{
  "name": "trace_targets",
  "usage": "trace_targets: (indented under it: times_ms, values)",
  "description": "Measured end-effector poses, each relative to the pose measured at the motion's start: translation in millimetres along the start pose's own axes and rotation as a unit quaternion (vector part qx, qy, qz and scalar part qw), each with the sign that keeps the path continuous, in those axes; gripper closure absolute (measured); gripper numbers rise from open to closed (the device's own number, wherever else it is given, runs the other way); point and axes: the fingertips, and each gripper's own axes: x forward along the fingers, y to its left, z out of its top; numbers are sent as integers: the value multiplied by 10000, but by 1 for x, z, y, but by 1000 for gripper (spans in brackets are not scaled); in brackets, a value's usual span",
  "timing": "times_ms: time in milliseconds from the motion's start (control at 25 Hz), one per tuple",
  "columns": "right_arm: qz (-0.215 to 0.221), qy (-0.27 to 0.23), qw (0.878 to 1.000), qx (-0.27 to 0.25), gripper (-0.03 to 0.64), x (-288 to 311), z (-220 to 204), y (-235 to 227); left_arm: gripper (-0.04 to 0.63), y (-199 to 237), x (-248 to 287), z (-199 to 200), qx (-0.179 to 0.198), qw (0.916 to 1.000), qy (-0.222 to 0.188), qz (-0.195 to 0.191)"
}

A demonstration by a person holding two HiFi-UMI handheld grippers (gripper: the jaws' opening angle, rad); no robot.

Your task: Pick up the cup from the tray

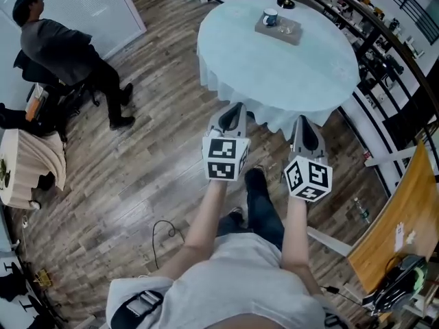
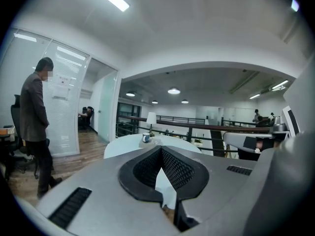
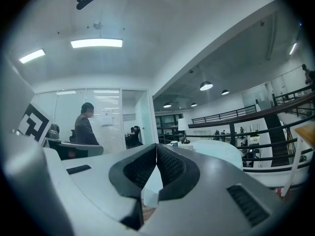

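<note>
While the left gripper (image 2: 160, 151) and right gripper (image 3: 156, 147) have their jaws pressed together on nothing, neither can take the cup (image 1: 270, 17). It stands on the tray (image 1: 290, 34) at the table's (image 1: 288, 81) far side, well apart from both, so I would step closer, open one gripper and straddle the cup's body.

We see the cup (image 1: 270, 17) in the upper middle of the head view. It is small, white and dark, and stands upright at the left end of the tray (image 1: 276, 32). The tray is a flat grey-brown rectangle, lying askew near the far edge of the round pale table (image 1: 274, 74). In the left gripper view we find the cup (image 2: 146, 138) tiny at mid-frame.
</note>
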Motion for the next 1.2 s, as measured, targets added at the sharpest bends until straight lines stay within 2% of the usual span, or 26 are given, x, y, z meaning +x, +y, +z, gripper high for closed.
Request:
trace_targets:
  times_ms: [280, 720, 1200]
  values:
    - [170, 4, 9998, 138, 609, 85, -2, -43, 591, 13, 85, 9, 28, 9998, 84, 182]
    - [390, -38, 9992, 126, 609, 203, 26, -122, 591, 10, 220, 45, 145, 9994, 199, 256]
    - [379, 413, 9982, 229, 609, 266, -6, -159, 591, 14, 294, 31, 69, 9984, 509, 230]
